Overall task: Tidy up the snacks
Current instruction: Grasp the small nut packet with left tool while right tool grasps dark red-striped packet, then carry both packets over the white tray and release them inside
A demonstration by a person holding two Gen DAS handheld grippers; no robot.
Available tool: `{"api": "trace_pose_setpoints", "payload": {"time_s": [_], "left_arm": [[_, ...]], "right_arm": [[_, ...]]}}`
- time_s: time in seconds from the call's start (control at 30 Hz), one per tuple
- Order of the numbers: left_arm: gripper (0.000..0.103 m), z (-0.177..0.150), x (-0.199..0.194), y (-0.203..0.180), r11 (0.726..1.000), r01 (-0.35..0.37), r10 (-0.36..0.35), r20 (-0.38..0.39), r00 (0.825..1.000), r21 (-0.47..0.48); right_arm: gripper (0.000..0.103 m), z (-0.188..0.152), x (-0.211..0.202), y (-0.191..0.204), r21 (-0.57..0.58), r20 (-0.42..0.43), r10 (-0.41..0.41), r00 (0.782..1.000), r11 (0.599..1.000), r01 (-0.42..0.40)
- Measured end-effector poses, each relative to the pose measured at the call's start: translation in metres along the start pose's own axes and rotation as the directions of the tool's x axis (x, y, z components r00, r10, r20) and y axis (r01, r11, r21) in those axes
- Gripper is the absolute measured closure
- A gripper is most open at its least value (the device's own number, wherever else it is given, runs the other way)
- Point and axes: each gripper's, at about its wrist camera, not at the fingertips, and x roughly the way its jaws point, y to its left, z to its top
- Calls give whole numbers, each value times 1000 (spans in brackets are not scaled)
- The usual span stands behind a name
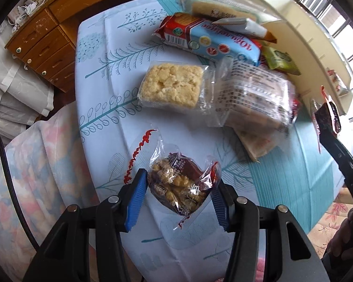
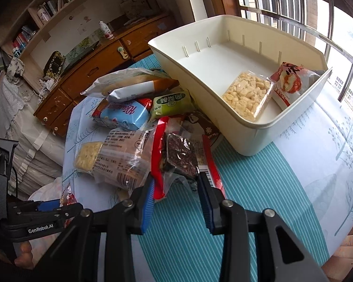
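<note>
My left gripper [image 1: 178, 195] is shut on a clear-and-red packet of brown nut snack [image 1: 178, 185] and holds it above the tablecloth. My right gripper [image 2: 176, 188] is shut on a red-edged packet with a dark square bar [image 2: 180, 155], lifted at the front of the snack pile. A cream bin [image 2: 254, 138] stands behind it, holding a pale crumbly square [image 2: 246, 95] and a red-and-white packet [image 2: 289, 81]. The pile holds a pale rice-crisp square [image 1: 171, 84], a blue-and-red biscuit pack [image 1: 209, 40] and a clear printed packet [image 1: 251, 94].
The table carries a white and teal leaf-print cloth [image 1: 106, 98]. A wooden drawer chest [image 1: 42, 47] stands behind it and a quilted bed [image 1: 35, 164] lies left. A barred window [image 2: 317, 11] is behind the bin. A green packet [image 2: 170, 104] lies in the pile.
</note>
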Motion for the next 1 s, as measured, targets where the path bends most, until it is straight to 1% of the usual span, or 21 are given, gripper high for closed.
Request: {"api": "trace_pose_setpoints", "payload": {"time_s": [0.17,0.27,0.43,0.57,0.7,0.93,1.0], "left_arm": [[52,-17,-28,-2,999,46,-46,45,998,16],[52,-24,-46,-12,997,76,-78,74,994,28],[52,-38,-76,-24,988,133,-142,135,981,73],[52,-48,-96,-31,978,183,-198,175,964,96],[52,-52,-114,-38,964,244,-262,218,940,108],[52,-51,-149,-59,929,345,-371,318,873,136],[52,-49,-156,-67,922,359,-387,338,858,143]], "right_arm": [[68,-9,-27,13,-22,42,9,999,1000,-8],[68,-15,-44,20,-39,71,10,997,999,-7],[68,-23,-70,32,-60,127,7,992,998,0],[68,-27,-89,36,-74,161,7,987,997,5],[68,-26,-107,36,-101,189,27,982,995,-9],[68,-17,-131,28,-138,207,58,977,990,-29],[68,-12,-136,26,-158,213,65,975,987,-31]]}}
